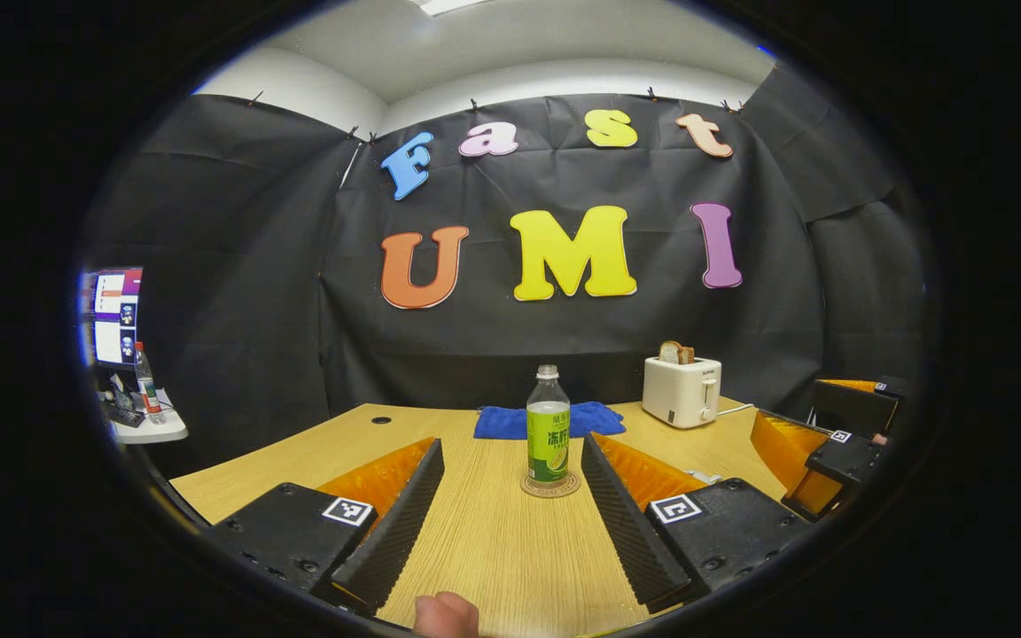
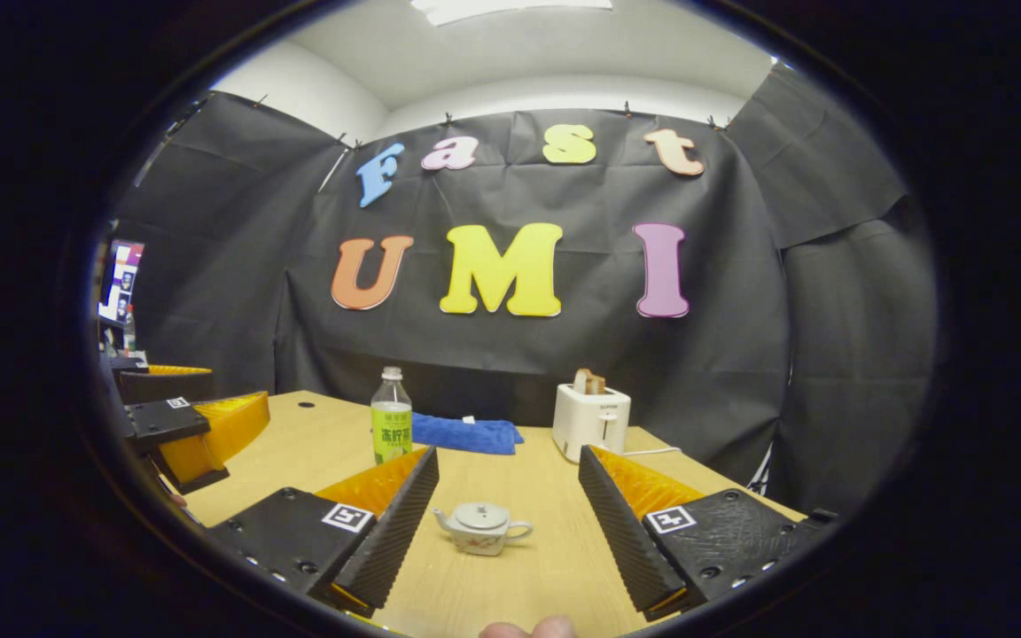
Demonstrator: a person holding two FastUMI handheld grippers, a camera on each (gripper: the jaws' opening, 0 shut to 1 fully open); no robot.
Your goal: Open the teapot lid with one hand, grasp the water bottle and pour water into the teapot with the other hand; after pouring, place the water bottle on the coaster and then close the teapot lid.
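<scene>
While the lidded teapot (image 2: 482, 527) sits on the wooden table (image 2: 510, 576) between the spread, empty fingers of the right gripper (image 2: 508, 523) and the water bottle (image 1: 548, 429) stands on its coaster (image 1: 550, 486) between the likewise released left gripper (image 1: 510, 514), step: pre-grasp, next likely closing on the lid knob.

Water bottle (image 1: 549, 427) stands upright on coaster (image 1: 550, 486) between spread fingers (image 1: 404, 509).

Both tongs (image 1: 510, 505) (image 2: 506, 509) have ribbed wedge fingers on screwed blocks bearing square black-and-white markers.
</scene>
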